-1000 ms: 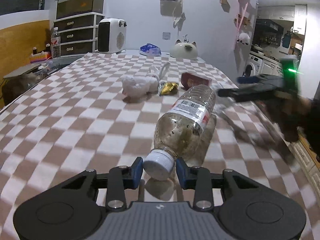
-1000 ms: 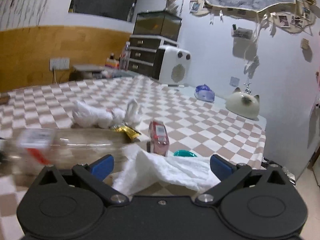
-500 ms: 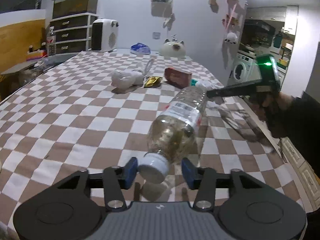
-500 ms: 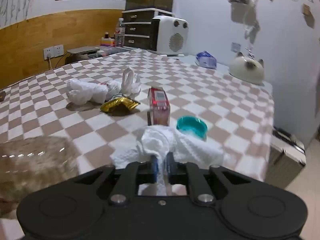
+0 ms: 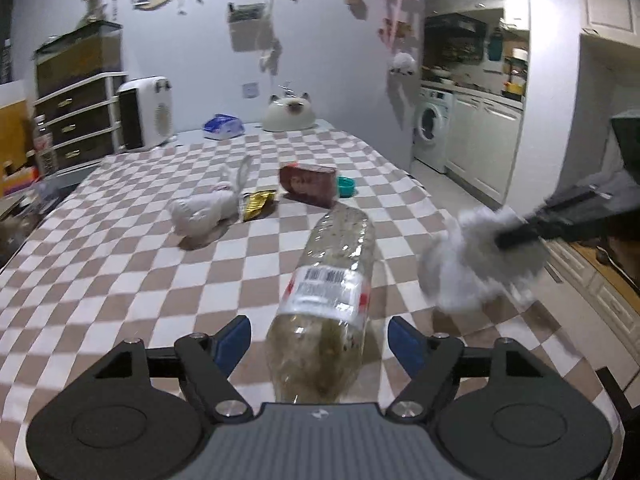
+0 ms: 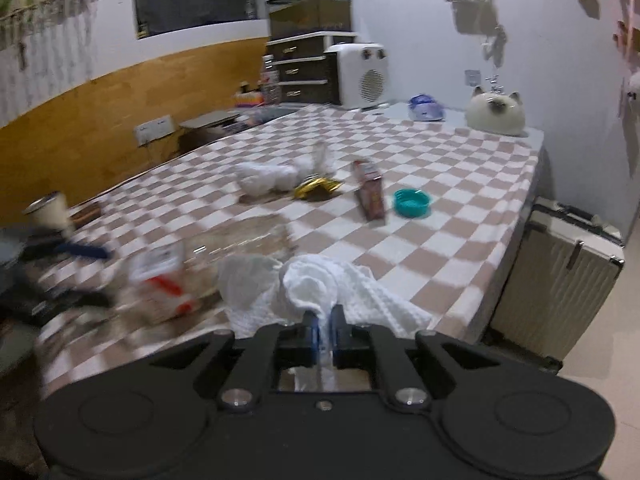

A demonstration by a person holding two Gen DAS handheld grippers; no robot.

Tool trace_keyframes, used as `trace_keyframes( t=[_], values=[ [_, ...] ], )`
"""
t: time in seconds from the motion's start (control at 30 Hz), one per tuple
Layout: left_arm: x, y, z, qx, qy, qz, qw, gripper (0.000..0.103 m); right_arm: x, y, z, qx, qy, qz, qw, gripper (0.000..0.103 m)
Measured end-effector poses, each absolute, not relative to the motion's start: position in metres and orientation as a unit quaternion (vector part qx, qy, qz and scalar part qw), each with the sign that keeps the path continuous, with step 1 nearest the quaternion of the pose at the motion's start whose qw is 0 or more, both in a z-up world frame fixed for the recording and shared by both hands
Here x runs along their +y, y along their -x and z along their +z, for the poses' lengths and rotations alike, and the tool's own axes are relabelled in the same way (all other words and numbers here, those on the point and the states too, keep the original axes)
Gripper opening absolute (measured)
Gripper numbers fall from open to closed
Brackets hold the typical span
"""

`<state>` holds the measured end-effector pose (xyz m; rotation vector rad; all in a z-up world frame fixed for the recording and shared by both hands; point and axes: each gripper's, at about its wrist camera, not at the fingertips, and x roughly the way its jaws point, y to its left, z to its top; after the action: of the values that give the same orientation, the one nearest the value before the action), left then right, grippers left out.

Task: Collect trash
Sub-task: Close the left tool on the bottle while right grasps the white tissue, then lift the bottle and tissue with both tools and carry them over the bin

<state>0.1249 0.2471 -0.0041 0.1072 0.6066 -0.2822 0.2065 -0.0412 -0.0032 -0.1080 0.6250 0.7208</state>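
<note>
A clear plastic bottle lies on the checkered table, its near end between the fingers of my left gripper. Those jaws are opening, and the blue pads stand clear of the bottle on both sides. My right gripper is shut on a crumpled white paper towel and holds it above the table's near right edge. In the left wrist view the paper towel hangs from that gripper. The right wrist view shows the bottle blurred at the left.
Farther back lie a white knotted bundle, a gold wrapper, a red carton and a teal lid. A cat-shaped jar, a blue packet and a white heater stand at the far end. A suitcase stands beside the table.
My left jaws have let go of the bottle's cap, spread wide and slid forward along the bottle. My right gripper has shut on the paper towel and carried it off the table surface.
</note>
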Motion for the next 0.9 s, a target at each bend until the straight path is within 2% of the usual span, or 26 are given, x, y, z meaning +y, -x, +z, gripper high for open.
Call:
trace_keyframes(
  t=[0.2,0.33,0.37,0.43,0.5,0.6,0.67,0.9],
  values=[
    [0.243,-0.152,-0.009,0.329,-0.062,-0.157,0.929,0.076,-0.036,-0.177,-0.003,0.355,0.044,0.429,0.83,0.007],
    [0.24,-0.163,-0.013,0.346,-0.062,-0.167,0.921,0.076,-0.021,-0.176,-0.02,0.346,0.087,0.399,0.845,0.008],
    [0.239,-0.164,-0.013,0.348,-0.063,-0.168,0.92,0.076,-0.019,-0.179,-0.024,0.342,0.086,0.397,0.847,0.011],
    [0.237,-0.166,-0.014,0.351,-0.067,-0.168,0.919,0.076,-0.017,-0.181,-0.029,0.33,0.093,0.401,0.849,0.021],
    [0.236,-0.167,-0.015,0.354,-0.069,-0.167,0.918,0.076,-0.013,-0.179,-0.032,0.308,0.115,0.403,0.854,0.049],
    [0.236,-0.171,-0.016,0.359,-0.07,-0.167,0.916,0.075,-0.007,-0.177,-0.034,0.282,0.149,0.424,0.847,0.075],
    [0.236,-0.173,-0.017,0.363,-0.068,-0.168,0.914,0.075,-0.003,-0.183,-0.036,0.29,0.152,0.442,0.835,0.082],
    [0.228,-0.185,-0.022,0.38,-0.086,-0.159,0.907,0.074,0.01,-0.186,-0.052,0.326,0.14,0.46,0.814,0.089]
  ],
)
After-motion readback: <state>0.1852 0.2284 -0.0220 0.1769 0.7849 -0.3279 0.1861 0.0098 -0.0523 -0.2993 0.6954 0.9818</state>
